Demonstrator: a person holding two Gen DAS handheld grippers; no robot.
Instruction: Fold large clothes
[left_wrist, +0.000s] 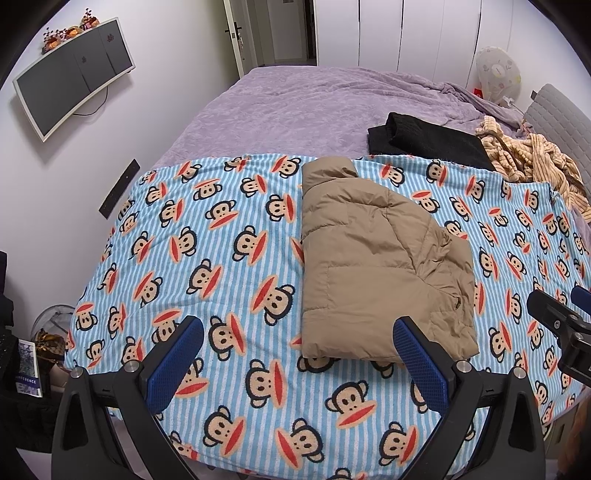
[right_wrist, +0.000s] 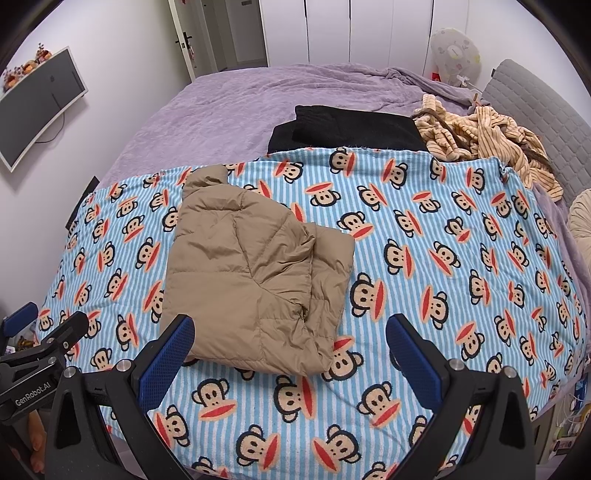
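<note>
A tan puffer jacket (left_wrist: 373, 258) lies folded into a compact bundle on the blue striped monkey-print blanket (left_wrist: 229, 236); it also shows in the right wrist view (right_wrist: 255, 273) on the same blanket (right_wrist: 443, 236). My left gripper (left_wrist: 299, 350) is open and empty, held just in front of the jacket's near edge. My right gripper (right_wrist: 290, 350) is open and empty, also near the jacket's front edge. The right gripper shows at the right edge of the left wrist view (left_wrist: 561, 317), and the left gripper at the left edge of the right wrist view (right_wrist: 40, 339).
A folded black garment (left_wrist: 424, 138) and a crumpled striped beige garment (left_wrist: 532, 158) lie at the back right on the purple bedspread (left_wrist: 295, 107). A wall-mounted TV (left_wrist: 74, 74) hangs at left. A grey headboard (right_wrist: 535, 107) and a fan (right_wrist: 454, 55) stand at right.
</note>
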